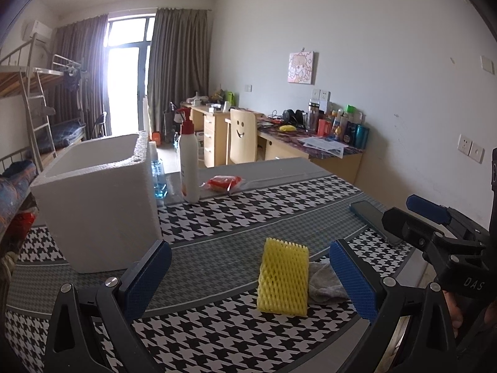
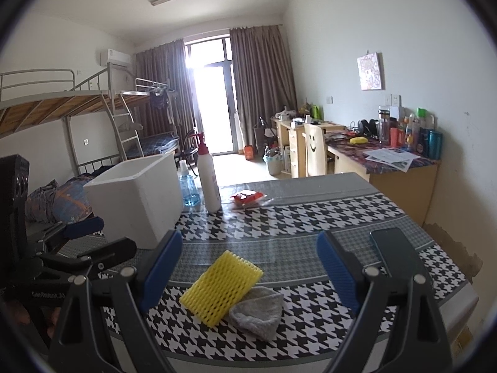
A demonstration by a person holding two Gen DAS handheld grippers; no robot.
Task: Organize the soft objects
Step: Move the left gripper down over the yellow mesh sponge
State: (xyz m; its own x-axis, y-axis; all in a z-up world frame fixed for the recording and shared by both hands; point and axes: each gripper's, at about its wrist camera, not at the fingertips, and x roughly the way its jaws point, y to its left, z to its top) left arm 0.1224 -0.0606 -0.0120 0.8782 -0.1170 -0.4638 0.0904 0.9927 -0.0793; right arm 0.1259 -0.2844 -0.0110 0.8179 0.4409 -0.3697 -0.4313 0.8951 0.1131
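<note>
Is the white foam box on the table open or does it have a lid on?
Open. The white foam box has no lid; its rim and inner walls show in both views. Its bottom is hidden.

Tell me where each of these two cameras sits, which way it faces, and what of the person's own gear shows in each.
Left wrist: on the left gripper, looking forward over the table at the yellow foam net; its open blue fingers frame the view, the right gripper at right.
Right wrist: on the right gripper, facing the same way from further right; open fingers, the left gripper at left.
Shared: foam net, grey cloth, white foam box, lotion bottle, phone.
</note>
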